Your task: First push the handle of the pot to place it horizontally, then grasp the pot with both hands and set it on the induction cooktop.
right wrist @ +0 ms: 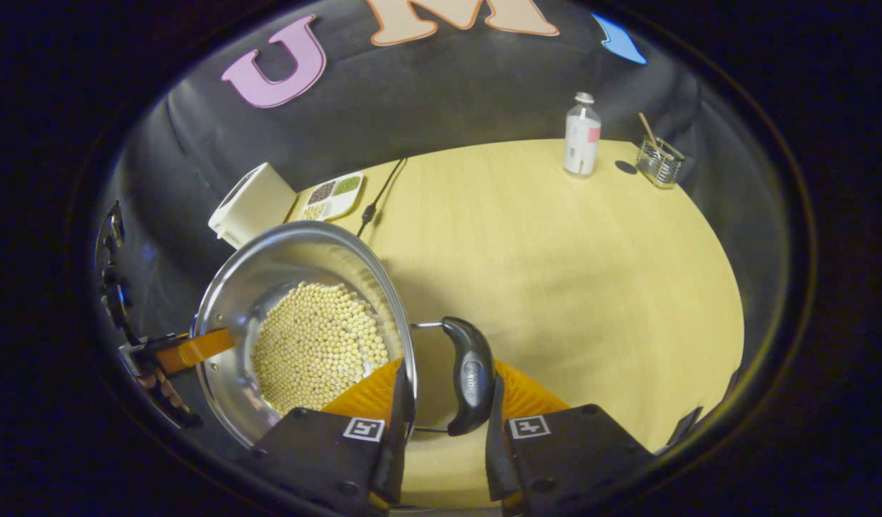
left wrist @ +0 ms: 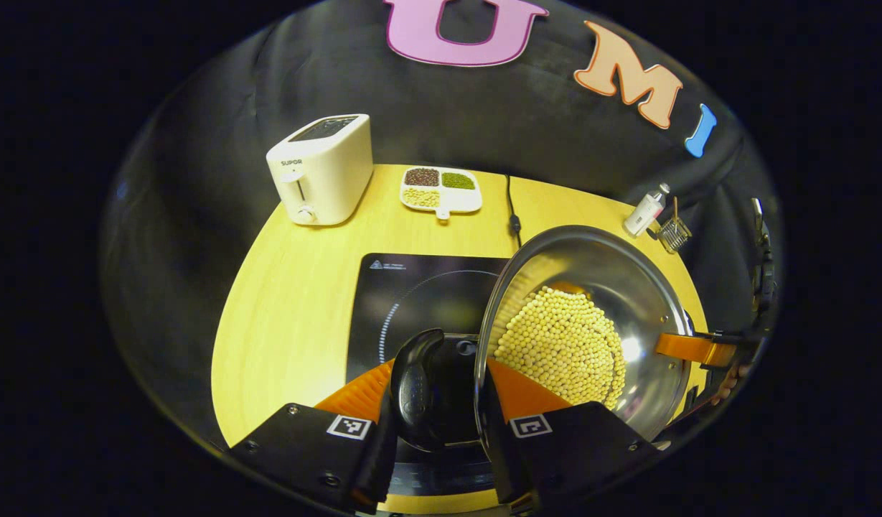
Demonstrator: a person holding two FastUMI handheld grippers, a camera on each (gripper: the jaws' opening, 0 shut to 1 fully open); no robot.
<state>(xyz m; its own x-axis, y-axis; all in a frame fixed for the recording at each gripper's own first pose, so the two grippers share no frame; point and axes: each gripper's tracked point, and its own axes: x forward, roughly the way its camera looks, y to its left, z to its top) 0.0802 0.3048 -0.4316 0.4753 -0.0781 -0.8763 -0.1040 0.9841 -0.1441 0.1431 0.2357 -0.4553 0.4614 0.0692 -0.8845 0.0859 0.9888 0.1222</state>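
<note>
The shiny round steel pot [left wrist: 591,316] full of pale beans sits right of centre, over the black flat cooktop [left wrist: 412,301]. The left gripper [left wrist: 433,402] and right gripper [right wrist: 444,402] each pinch a black pot handle [right wrist: 469,373].

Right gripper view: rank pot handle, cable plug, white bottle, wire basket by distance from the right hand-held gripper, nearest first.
1. Pot handle: between the right hand-held gripper's fingers.
2. Cable plug: mid-table, left of centre, beyond the pot.
3. White bottle and wire basket: far edge, right side; too close to call.
</note>
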